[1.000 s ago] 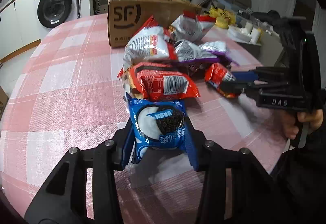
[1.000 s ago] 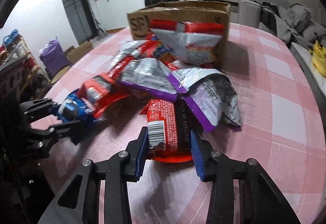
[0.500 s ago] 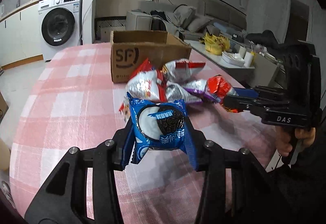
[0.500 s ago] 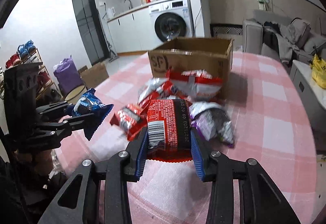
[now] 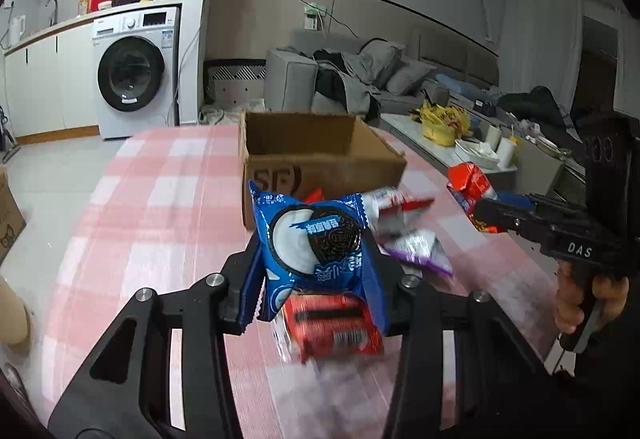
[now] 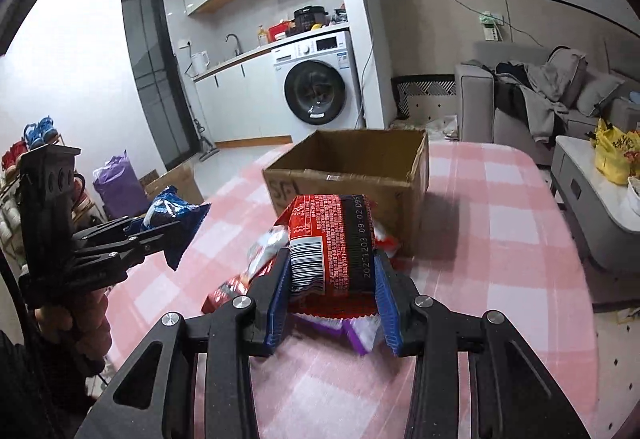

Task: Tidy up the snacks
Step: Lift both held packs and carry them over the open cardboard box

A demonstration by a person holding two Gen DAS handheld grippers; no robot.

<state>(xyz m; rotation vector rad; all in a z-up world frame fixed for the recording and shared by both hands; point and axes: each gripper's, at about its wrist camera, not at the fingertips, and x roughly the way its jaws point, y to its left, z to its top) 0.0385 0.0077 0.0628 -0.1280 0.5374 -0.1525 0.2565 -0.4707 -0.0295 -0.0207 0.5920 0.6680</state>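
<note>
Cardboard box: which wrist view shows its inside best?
The right wrist view: the cardboard box opens toward the camera, showing inner walls. The left wrist view shows the cardboard box too, its front partly behind the blue cookie packet.

A table under a pink-and-white checked cloth (image 6: 496, 223) carries an open brown cardboard box (image 6: 360, 175) toward its far side and, just in front of the box, a small heap of snack packets: a red one nearest (image 5: 336, 327), silver-and-purple ones (image 5: 420, 247) to its right.

Blue cookie packet (image 5: 316, 243); red snack packet (image 6: 334, 243); pink-white checked tablecloth (image 6: 500, 207); brown box (image 5: 316, 149).
</note>
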